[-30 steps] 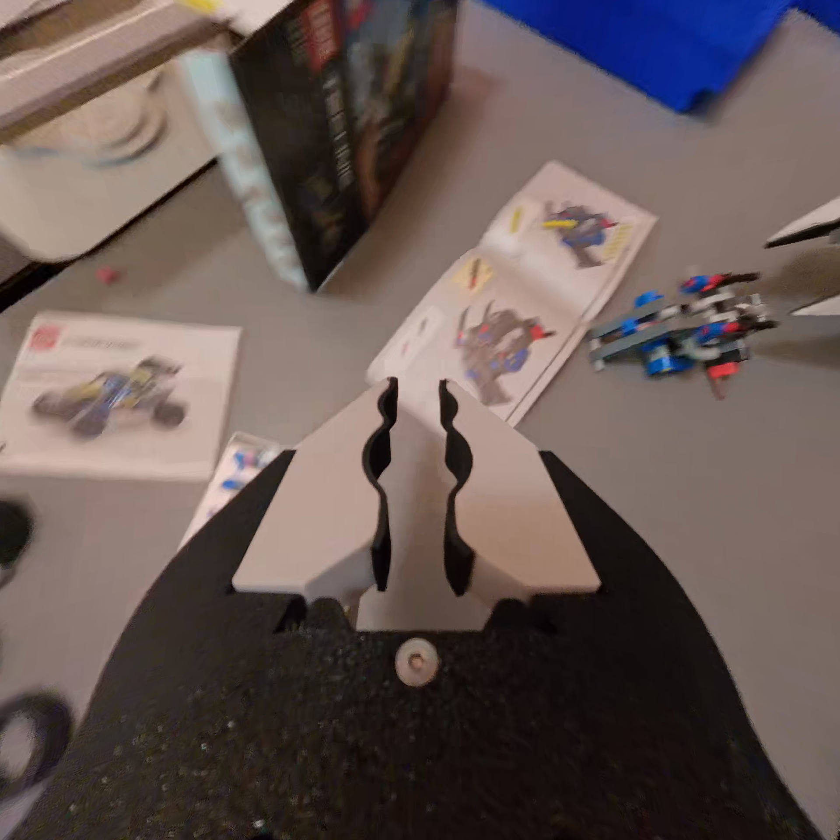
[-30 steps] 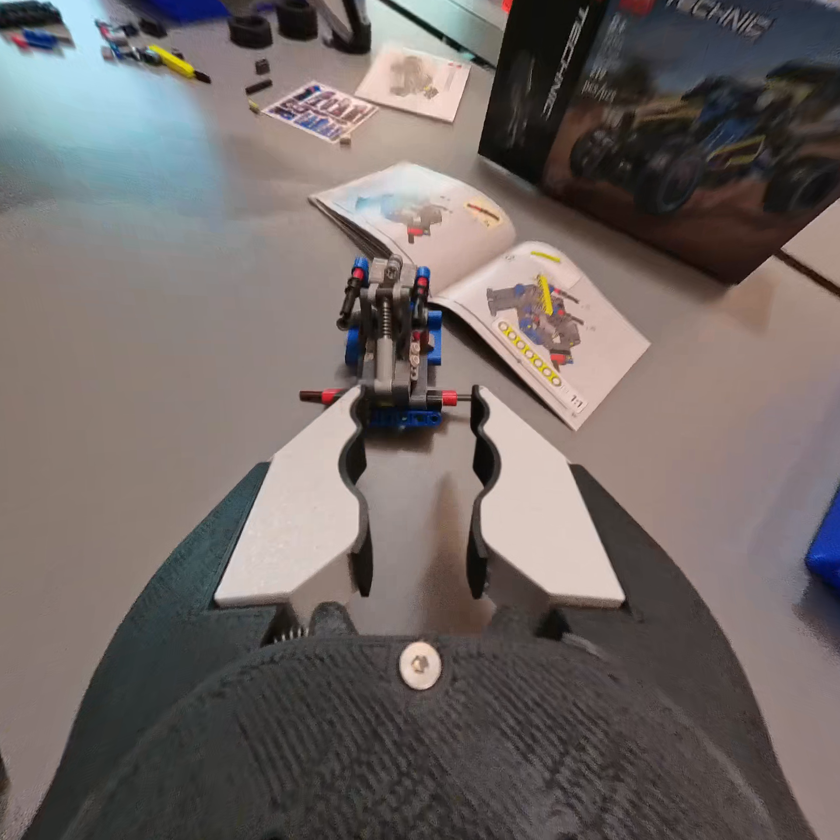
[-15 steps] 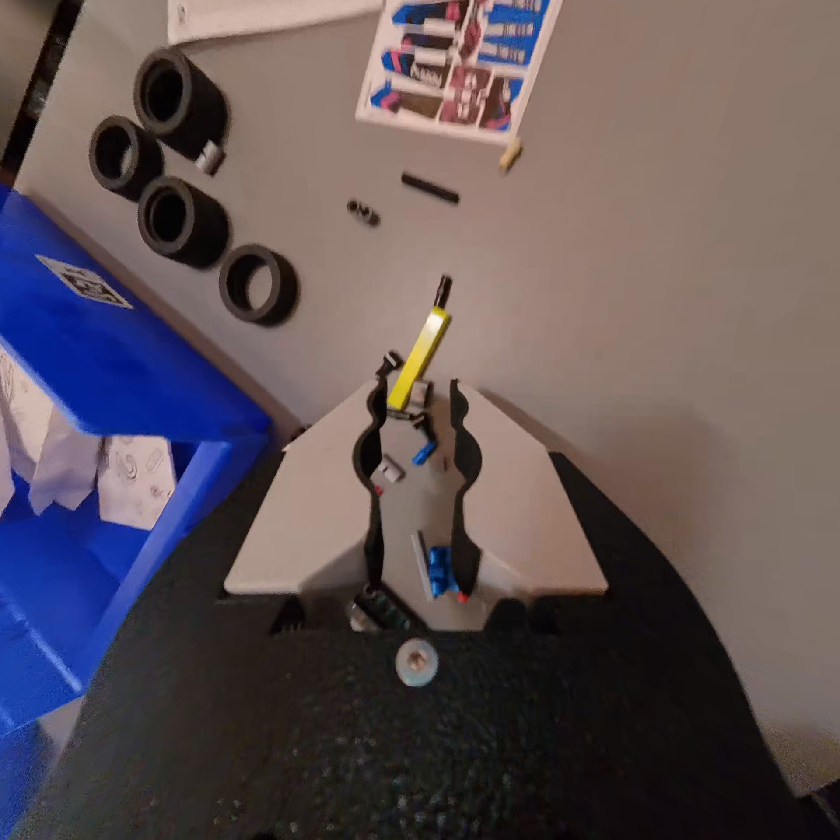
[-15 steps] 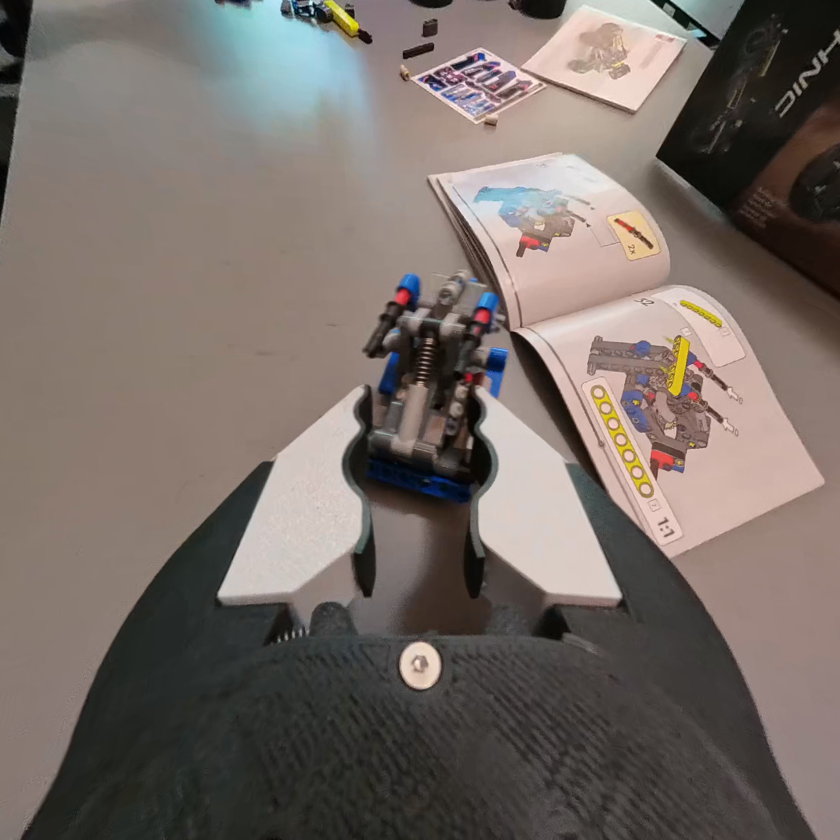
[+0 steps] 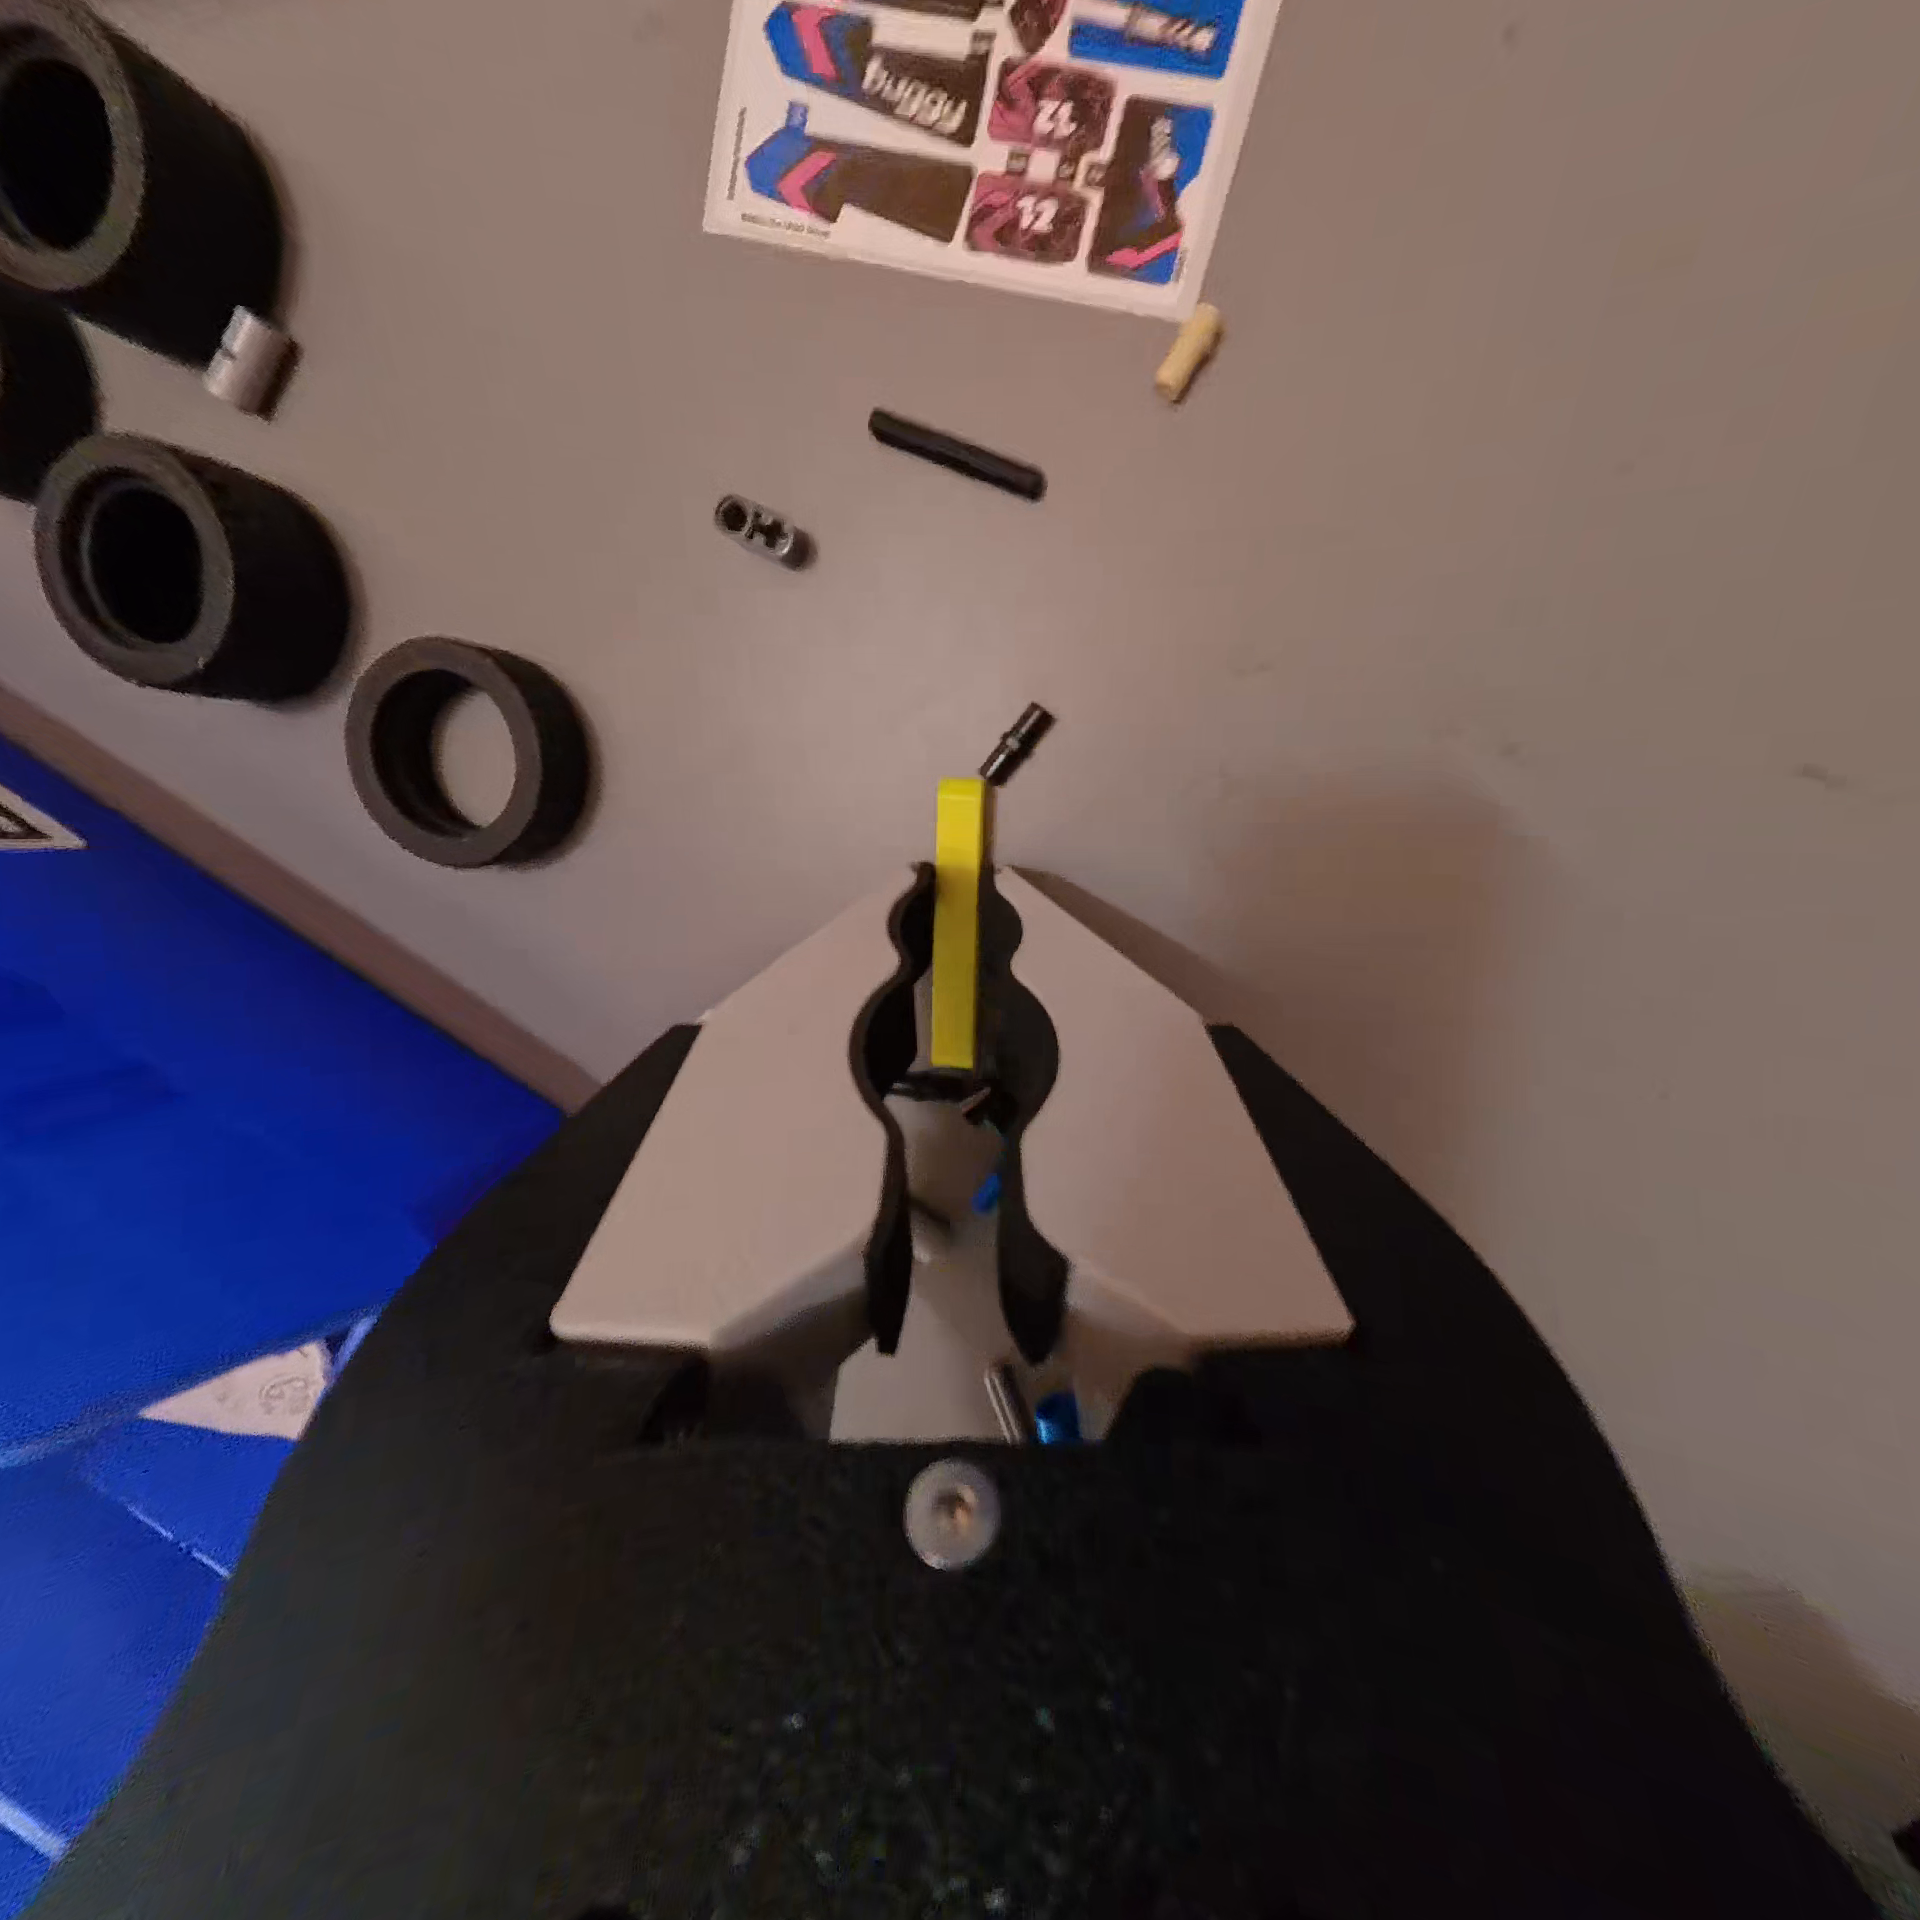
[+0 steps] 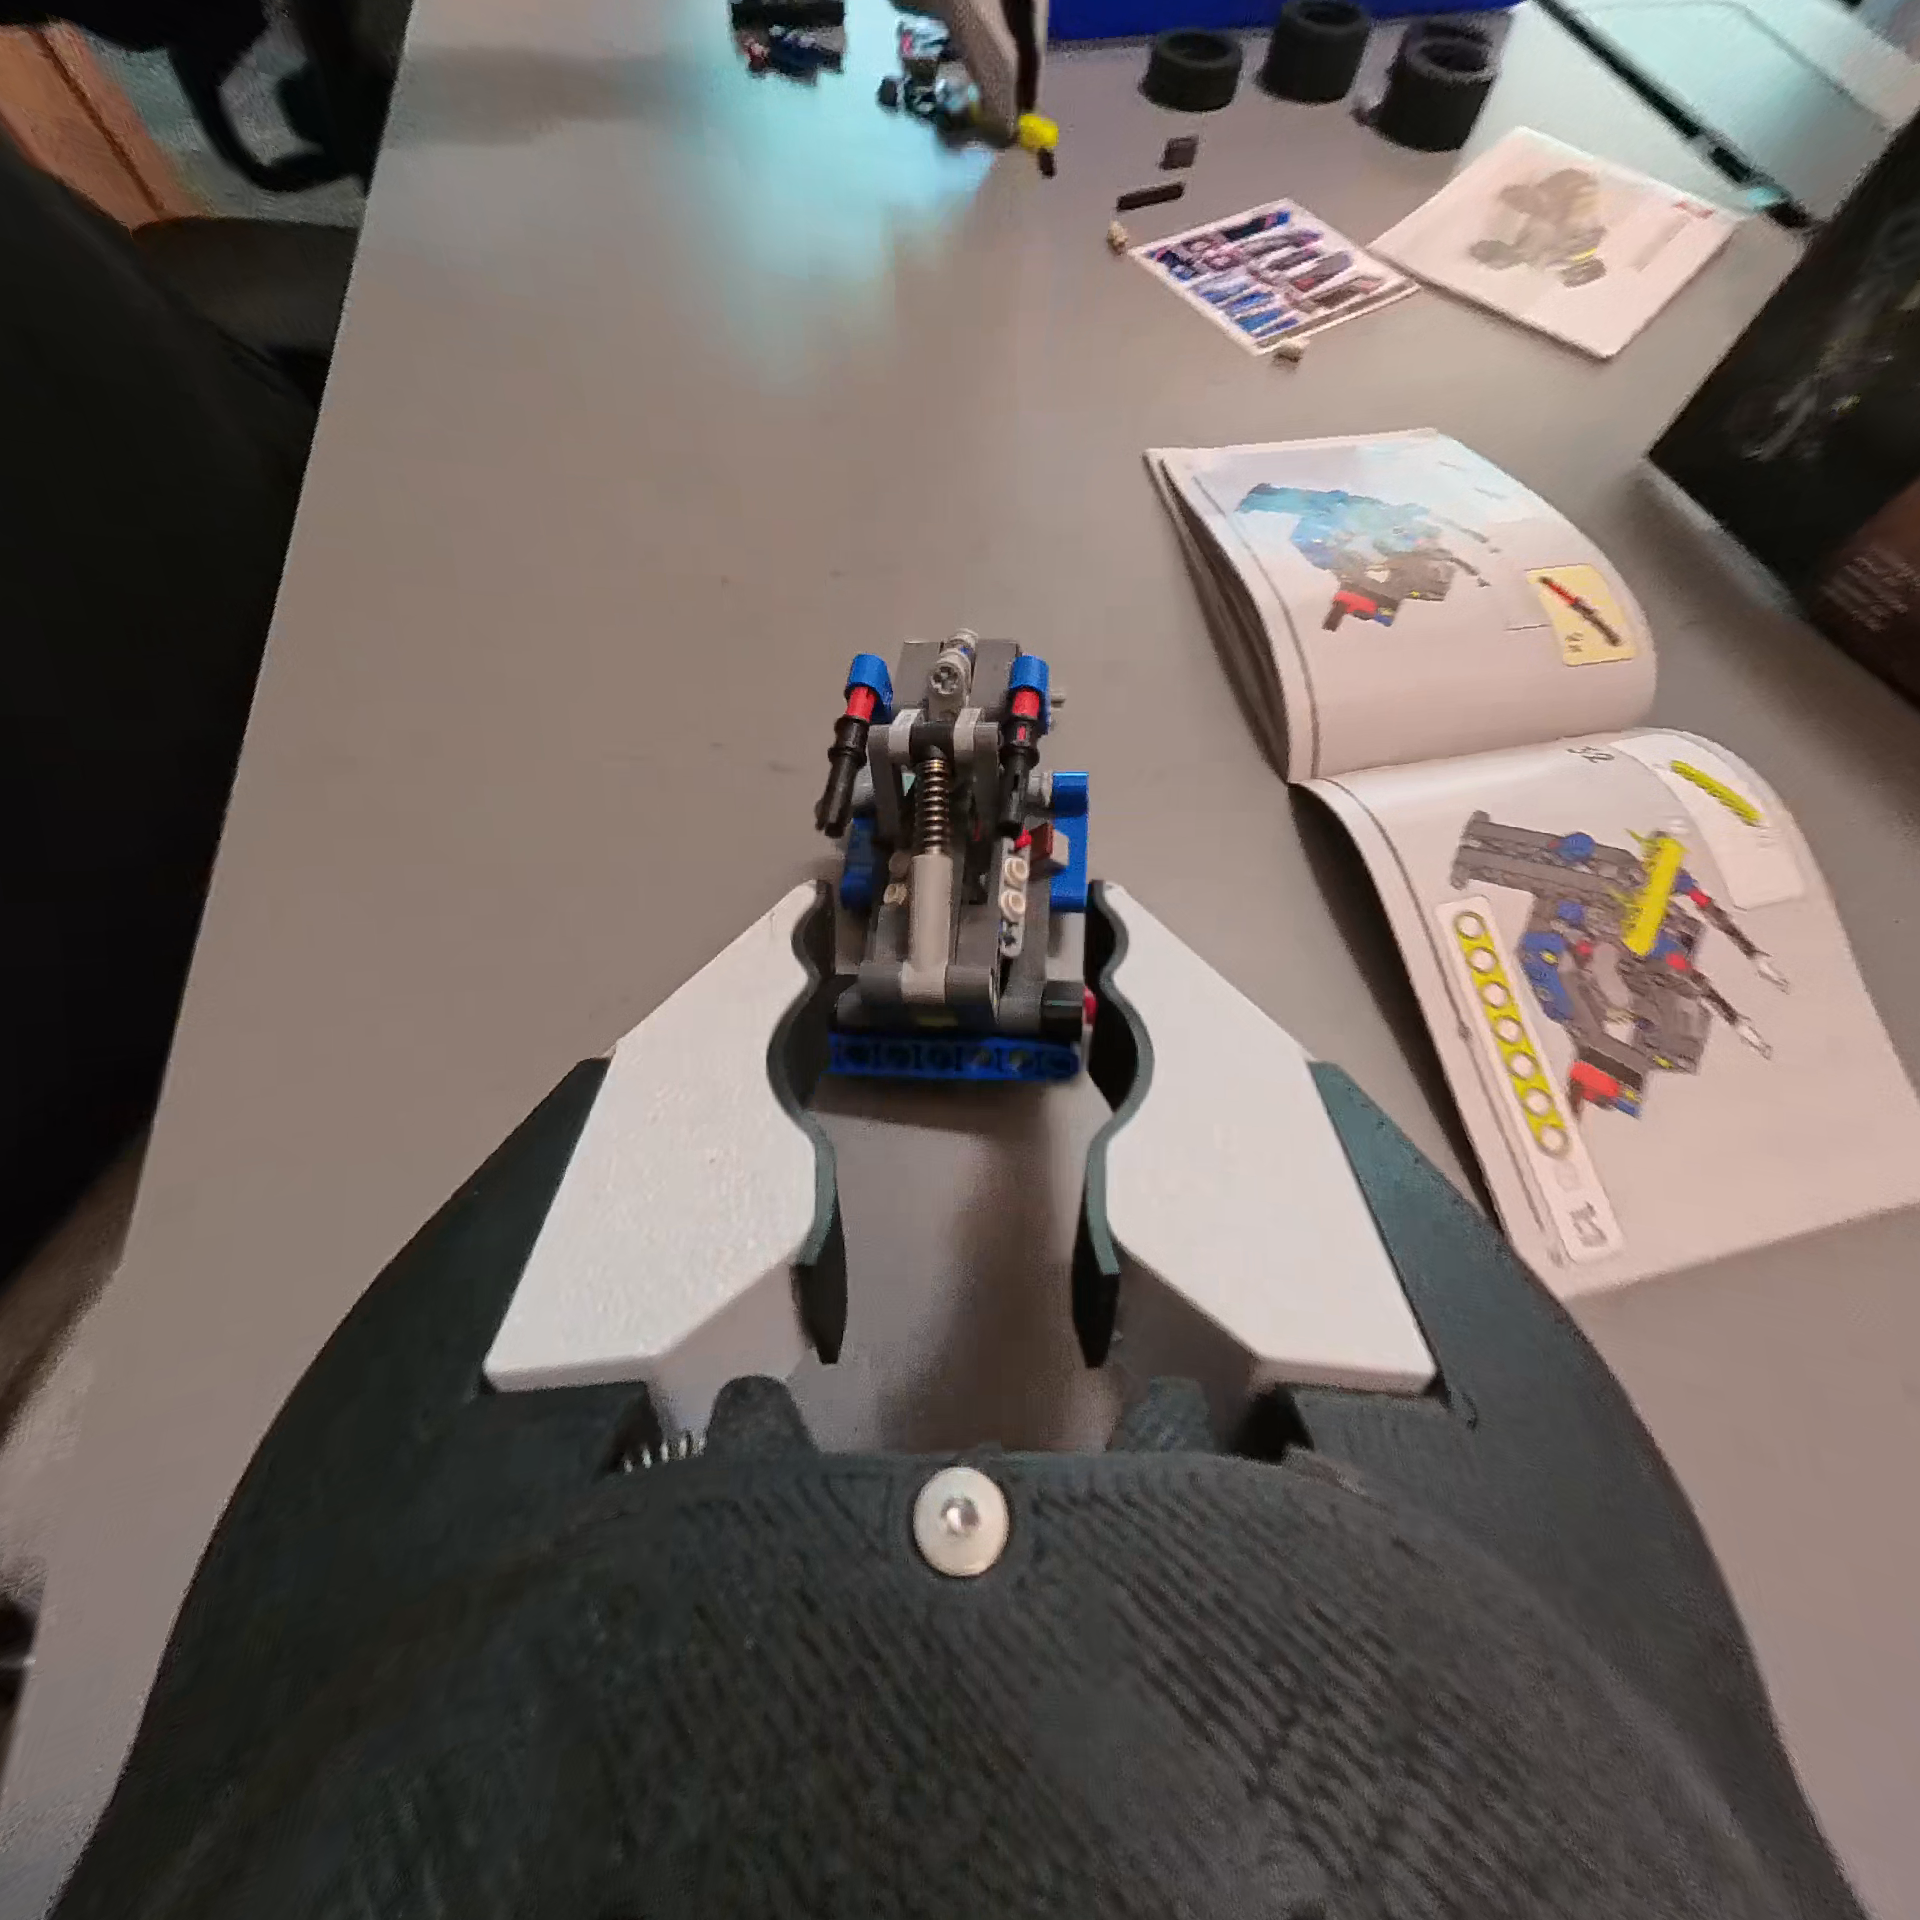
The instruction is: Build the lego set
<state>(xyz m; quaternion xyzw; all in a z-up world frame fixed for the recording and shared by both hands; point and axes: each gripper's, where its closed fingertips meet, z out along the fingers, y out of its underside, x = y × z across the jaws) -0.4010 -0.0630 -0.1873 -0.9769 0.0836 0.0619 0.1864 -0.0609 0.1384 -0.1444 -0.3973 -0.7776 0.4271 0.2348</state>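
Our left gripper (image 5: 958,883) is clamped edge-on around a slim yellow beam (image 5: 957,925), whose far end pokes out past the fingertips; held by its narrow faces like this, its broad sides stay free. Just beyond its tip a small black pin (image 5: 1016,740) lies on the grey table (image 5: 1455,623). Farther off sit a black axle (image 5: 956,454), a dark connector (image 5: 764,531), a sticker sheet (image 5: 987,135) and, to the left, several black tyres (image 5: 468,753), spread apart so each can be picked singly. A blue bin (image 5: 156,1039) borders the table's left edge.

In the right wrist view, our right gripper (image 6: 956,904) brackets the near end of a small blue and grey brick model (image 6: 951,862) with a spring strut standing on the table. The fingers sit against its sides, seemingly steadying it, though we cannot tell how firmly they press. An open instruction booklet (image 6: 1455,675) lies just to the right, pages up for reading. Far across the table the left gripper (image 6: 997,62) shows with its yellow piece.
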